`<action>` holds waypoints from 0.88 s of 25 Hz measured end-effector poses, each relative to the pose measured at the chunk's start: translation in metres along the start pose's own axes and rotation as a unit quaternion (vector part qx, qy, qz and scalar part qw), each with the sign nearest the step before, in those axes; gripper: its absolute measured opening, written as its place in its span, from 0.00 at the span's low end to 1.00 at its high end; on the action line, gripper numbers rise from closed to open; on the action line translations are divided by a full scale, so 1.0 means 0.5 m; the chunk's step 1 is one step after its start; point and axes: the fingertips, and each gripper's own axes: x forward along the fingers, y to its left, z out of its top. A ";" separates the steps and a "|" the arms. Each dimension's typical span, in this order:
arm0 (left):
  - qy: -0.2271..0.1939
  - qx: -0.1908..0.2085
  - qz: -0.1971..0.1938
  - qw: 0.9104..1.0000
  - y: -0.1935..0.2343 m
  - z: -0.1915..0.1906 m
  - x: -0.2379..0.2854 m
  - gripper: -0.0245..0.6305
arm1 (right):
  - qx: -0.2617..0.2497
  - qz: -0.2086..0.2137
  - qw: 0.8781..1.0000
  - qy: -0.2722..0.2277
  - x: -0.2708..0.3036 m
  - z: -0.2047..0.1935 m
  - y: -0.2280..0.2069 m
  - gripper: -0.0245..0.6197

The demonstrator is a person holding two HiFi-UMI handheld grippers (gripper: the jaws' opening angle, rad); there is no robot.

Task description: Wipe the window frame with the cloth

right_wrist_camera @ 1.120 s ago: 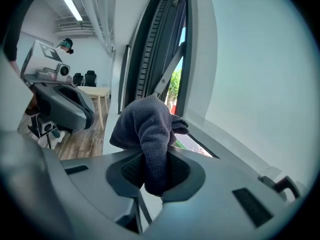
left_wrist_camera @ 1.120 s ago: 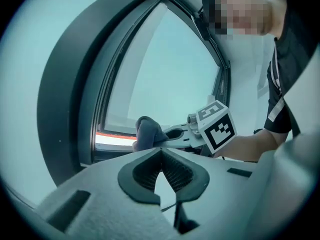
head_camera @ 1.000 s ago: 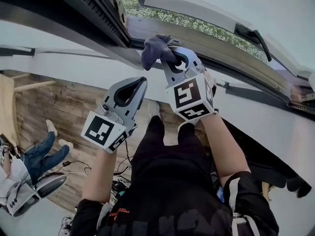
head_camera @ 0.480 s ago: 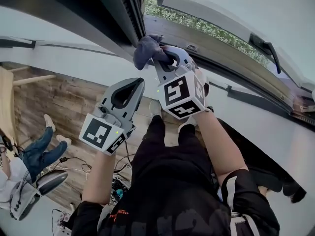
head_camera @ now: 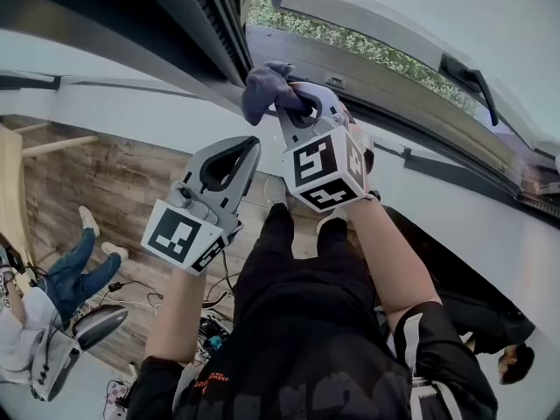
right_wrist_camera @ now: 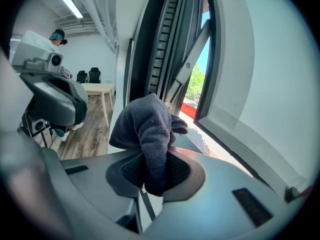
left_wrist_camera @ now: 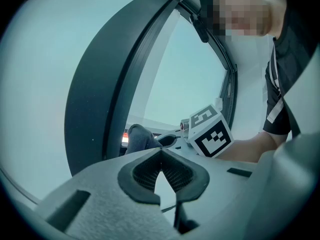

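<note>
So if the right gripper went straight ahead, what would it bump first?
Probably the grey window frame ledge: the right gripper points the bunched grey-blue cloth in its fingers at it, so the cloth lands first. Depth is hard to judge.

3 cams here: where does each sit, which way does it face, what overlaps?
Head view: on the person's head, facing steeply down at the left gripper, the right gripper, window frame; forearms, torso, legs show.
Left gripper view: on the left gripper, facing along its shut, empty jaws toward the window frame; the right forearm shows.
Right gripper view: on the right gripper, facing along jaws shut on the cloth toward the window frame; the left gripper shows.
Shared: all three show the cloth.
</note>
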 end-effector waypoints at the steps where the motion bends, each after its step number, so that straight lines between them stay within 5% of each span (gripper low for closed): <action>1: 0.000 0.001 -0.002 1.000 -0.006 0.001 0.004 0.07 | 0.001 -0.001 1.000 0.001 -0.005 -0.005 -0.003 0.12; 22: 0.017 0.022 -0.053 0.998 -0.128 0.003 0.097 0.07 | 0.039 -0.044 0.998 0.012 -0.114 -0.112 -0.089 0.12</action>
